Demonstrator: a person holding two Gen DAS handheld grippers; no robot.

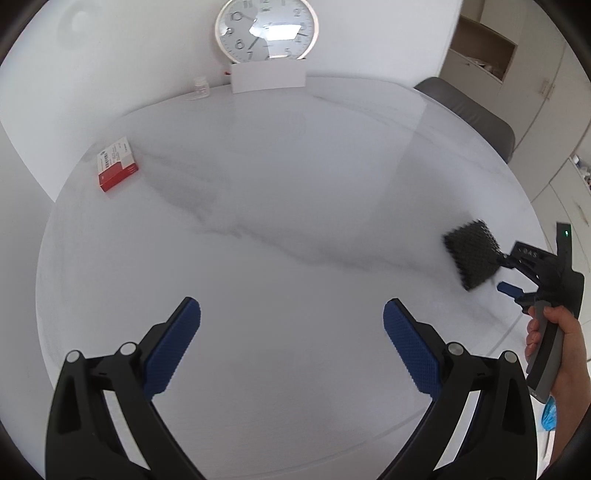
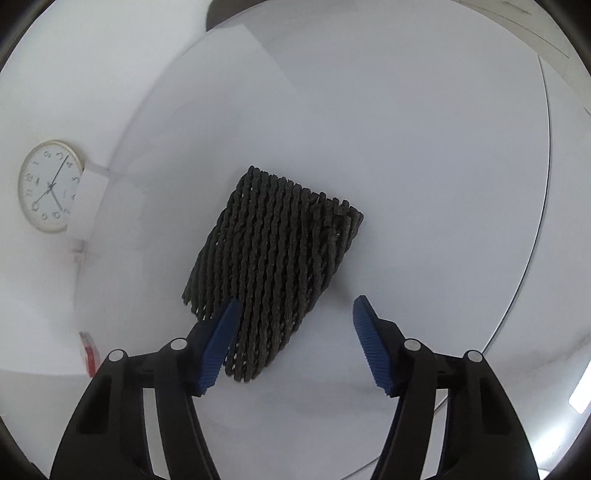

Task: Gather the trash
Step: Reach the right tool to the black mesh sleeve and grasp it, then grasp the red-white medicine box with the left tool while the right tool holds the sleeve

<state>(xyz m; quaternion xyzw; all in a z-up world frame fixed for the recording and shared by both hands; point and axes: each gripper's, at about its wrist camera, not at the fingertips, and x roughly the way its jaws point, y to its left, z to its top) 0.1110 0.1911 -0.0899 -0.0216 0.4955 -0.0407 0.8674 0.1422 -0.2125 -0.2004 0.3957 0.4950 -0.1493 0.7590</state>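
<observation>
Black foam mesh sleeve (image 2: 275,271) on white counter (image 2: 424,177).
Woven, tubular, lying flat near counter's edge; right gripper (image 2: 293,334) spread, left finger over sleeve's near end. Left gripper (image 1: 291,343) spread, empty.

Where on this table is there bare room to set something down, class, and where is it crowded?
The widest bare patch is the middle of the table, between the red and white box, the clock and the black foam net. The near edge by the open left claw is bare too. It is tightest around the net, where the right claw straddles it.
</observation>
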